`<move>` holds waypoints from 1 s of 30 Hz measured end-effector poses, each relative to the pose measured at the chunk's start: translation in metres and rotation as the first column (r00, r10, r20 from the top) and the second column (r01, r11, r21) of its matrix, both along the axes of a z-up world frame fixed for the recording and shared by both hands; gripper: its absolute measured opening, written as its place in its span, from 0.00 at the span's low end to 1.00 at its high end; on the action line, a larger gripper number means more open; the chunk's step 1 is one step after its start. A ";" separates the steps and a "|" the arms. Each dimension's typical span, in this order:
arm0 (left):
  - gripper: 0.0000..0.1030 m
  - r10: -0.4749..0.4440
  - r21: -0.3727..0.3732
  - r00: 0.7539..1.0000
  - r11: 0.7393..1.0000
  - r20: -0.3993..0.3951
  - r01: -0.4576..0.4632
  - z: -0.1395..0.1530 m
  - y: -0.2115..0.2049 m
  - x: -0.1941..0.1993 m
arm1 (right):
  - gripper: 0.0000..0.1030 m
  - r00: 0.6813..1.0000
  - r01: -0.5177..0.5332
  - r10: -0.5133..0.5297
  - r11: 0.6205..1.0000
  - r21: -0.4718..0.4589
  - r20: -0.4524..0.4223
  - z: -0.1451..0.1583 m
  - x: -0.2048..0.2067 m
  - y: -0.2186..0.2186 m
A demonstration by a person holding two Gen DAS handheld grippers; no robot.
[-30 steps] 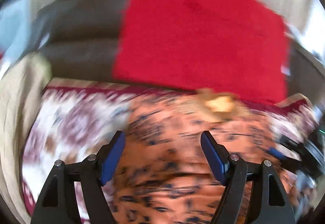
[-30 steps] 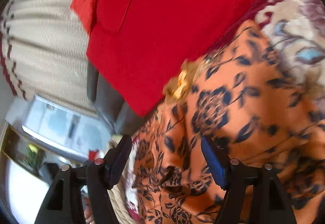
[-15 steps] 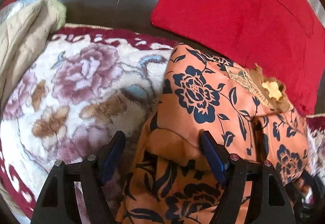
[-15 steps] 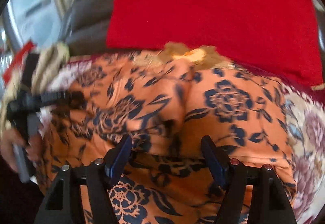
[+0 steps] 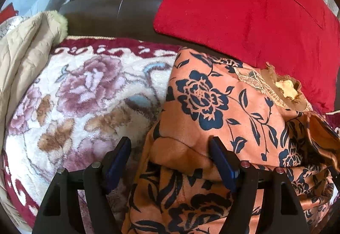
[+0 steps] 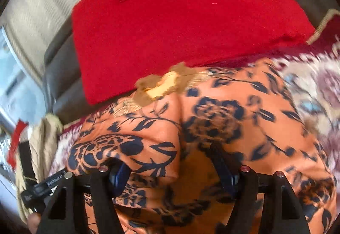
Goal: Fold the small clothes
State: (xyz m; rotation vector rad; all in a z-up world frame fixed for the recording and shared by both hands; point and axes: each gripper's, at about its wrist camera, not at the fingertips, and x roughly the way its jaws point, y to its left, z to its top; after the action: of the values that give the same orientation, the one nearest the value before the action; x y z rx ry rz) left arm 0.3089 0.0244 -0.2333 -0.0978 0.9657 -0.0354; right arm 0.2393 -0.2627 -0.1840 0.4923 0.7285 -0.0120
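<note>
Lying on a plush floral blanket (image 5: 85,93) against a red velvet cushion (image 5: 250,13), the orange garment with navy flowers (image 5: 208,102) is bunched between both the left gripper (image 5: 170,155) and right gripper (image 6: 170,161), their jaws spread apart

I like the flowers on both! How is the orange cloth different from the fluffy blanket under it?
The orange garment has dark navy flowers; the plush blanket has pink and brown flowers on cream with a maroon border. The garment looks thin and lies rumpled in folds; the blanket looks thick and furry and lies spread flat beneath it. Both are floral fabrics on the sofa.
</note>
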 end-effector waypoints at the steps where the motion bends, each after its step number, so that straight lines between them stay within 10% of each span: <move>1: 0.75 0.000 0.012 1.000 1.000 0.010 0.000 0.002 -0.002 -0.001 | 0.72 1.000 0.003 -0.004 1.000 0.018 0.009 0.001 -0.003 -0.003; 14: 0.75 0.005 0.074 0.999 0.997 0.051 -0.009 0.009 -0.012 -0.008 | 0.72 0.992 -0.128 0.115 0.937 -0.325 -0.060 0.013 0.019 0.055; 23: 0.75 0.010 0.081 0.996 0.997 0.084 -0.017 0.016 -0.009 -0.011 | 0.72 0.976 0.214 -0.215 0.976 0.048 0.025 0.013 -0.023 -0.044; 30: 0.75 0.007 0.101 0.990 0.995 0.139 -0.021 0.026 -0.011 -0.018 | 0.72 0.983 0.178 -0.181 0.980 0.093 0.029 0.017 -0.041 -0.055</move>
State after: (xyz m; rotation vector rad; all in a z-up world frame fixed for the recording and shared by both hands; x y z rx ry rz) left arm 0.2907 0.0131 -0.2077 -0.0074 0.8263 0.0204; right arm 0.1984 -0.3179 -0.1665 0.6422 0.6482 -0.1389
